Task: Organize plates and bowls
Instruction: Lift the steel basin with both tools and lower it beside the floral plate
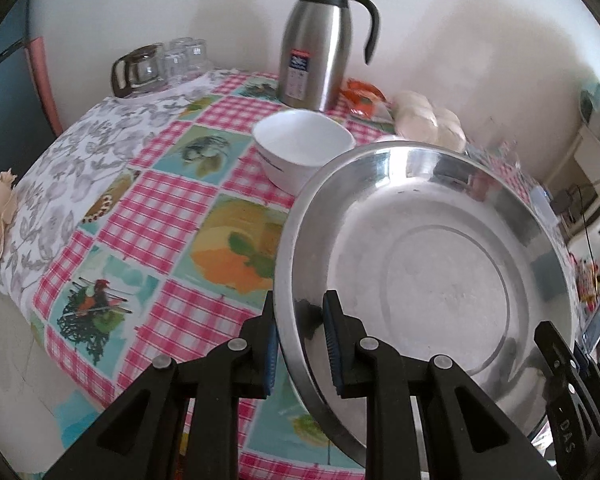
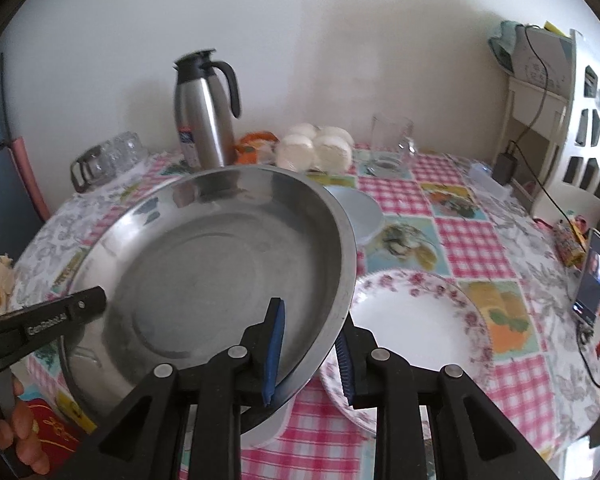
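Both grippers hold a large steel plate (image 1: 428, 264) above the table. My left gripper (image 1: 302, 344) is shut on its left rim. My right gripper (image 2: 310, 360) is shut on its right rim; the plate (image 2: 220, 264) fills the left of the right wrist view. A white bowl (image 1: 304, 148) stands behind the plate, partly hidden by it. A floral plate (image 2: 416, 320) lies on the table right of the steel plate, seemingly on top of another one. A white dish (image 2: 360, 212) shows behind the steel plate's far rim.
A steel thermos jug (image 1: 320, 40) stands at the back by the wall. Glasses and a glass pot (image 1: 160, 68) sit at the back left. White buns (image 2: 316, 148) and a glass mug (image 2: 392, 140) are at the back. A phone (image 2: 594, 280) leans at the right edge.
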The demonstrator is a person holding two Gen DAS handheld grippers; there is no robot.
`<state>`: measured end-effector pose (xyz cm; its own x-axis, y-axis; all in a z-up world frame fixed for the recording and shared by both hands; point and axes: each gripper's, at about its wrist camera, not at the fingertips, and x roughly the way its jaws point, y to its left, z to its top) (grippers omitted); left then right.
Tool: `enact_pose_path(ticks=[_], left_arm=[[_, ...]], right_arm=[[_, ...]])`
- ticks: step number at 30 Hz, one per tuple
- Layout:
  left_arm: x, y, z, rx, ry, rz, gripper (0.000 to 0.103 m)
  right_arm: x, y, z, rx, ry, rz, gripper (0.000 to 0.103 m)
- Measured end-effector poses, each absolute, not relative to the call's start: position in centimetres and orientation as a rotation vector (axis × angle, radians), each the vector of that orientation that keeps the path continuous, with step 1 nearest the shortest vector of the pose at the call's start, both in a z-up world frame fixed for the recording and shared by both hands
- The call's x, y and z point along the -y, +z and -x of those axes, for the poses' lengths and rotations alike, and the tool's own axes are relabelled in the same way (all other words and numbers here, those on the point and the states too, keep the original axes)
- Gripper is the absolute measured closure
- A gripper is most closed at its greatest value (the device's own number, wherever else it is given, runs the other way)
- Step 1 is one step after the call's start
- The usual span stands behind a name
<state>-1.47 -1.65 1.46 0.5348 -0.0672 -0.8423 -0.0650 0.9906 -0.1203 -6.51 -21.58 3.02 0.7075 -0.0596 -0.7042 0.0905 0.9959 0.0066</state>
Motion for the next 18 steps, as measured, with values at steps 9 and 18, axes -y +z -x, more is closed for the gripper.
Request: enact_pose_path(ticks=[9, 18], left_arm=[[1.7, -0.2, 1.0, -1.100, 0.003, 0.148, 0.081], [1.5, -1.4, 0.6, -1.162, 0.019, 0.137, 0.081]], right_arm=[[21.6, 0.7, 5.9, -0.887, -0.109, -0.016, 0.073], [20.8, -1.3, 5.3, -0.969, -0.118, 0.025, 0.072]])
